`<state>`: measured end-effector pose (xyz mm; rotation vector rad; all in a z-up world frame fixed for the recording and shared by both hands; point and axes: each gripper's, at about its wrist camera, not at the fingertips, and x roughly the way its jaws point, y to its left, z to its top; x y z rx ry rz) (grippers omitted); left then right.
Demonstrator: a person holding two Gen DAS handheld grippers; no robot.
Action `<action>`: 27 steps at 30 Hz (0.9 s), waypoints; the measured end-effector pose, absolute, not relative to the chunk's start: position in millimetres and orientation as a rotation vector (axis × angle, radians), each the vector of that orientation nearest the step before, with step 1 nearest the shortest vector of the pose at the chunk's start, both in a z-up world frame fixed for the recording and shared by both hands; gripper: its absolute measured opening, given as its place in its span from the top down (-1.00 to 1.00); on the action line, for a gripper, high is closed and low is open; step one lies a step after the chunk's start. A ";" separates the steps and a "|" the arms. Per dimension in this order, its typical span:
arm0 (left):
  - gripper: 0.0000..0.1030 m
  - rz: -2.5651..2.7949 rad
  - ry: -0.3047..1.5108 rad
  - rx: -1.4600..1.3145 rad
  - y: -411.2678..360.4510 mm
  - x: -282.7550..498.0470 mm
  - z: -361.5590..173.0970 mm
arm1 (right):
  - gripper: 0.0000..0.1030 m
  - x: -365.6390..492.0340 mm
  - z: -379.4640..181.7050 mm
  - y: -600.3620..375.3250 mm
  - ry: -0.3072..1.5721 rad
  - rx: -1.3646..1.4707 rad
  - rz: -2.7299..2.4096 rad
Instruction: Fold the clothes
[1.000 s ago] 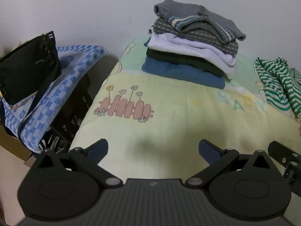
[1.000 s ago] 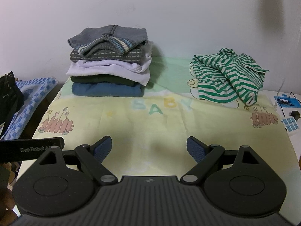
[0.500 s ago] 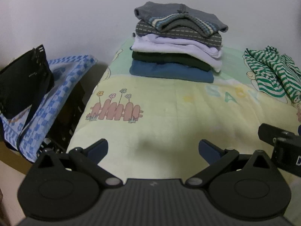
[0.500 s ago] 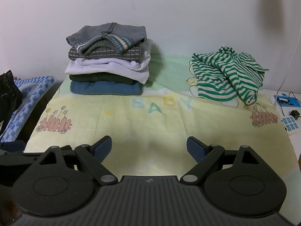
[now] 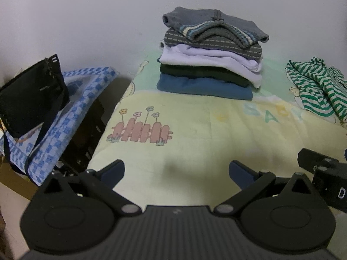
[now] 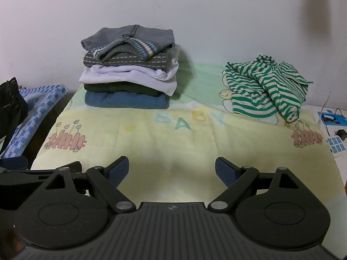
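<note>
Nearest the lens, left gripper with blue-padded fingers spread wide apart and nothing between them, poised over the front edge of a pale yellow baby blanket; right gripper likewise spread wide and empty, low over the same blanket just beside the left one, whose black body shows at the lower left of the right wrist view. Printed on the blanket, a pink fence with flowers toward the left, the word BABY in pastel letters at the middle, a second fence toward the right edge. Off the blanket's left side, a blue checked cloth draped over dark furniture, with a black bag resting on it. Off the right edge, a white surface with a blue box, a black cable and a small sheet of blue stickers. Farther back, against the white wall, a neat stack of folded clothes on the blanket's far left: blue at the bottom, then dark green, white, grey patterned, and a grey striped knit on top. Well apart to its right, on the far right of the blanket, a green-and-white striped shirt lying crumpled and unfolded
</note>
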<state>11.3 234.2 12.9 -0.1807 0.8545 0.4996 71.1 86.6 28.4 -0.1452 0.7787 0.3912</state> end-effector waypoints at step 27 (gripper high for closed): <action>-0.99 0.529 0.816 -0.138 233.5 10.0 15.6 | -0.73 68.7 29.4 87.3 0.745 -0.111 0.409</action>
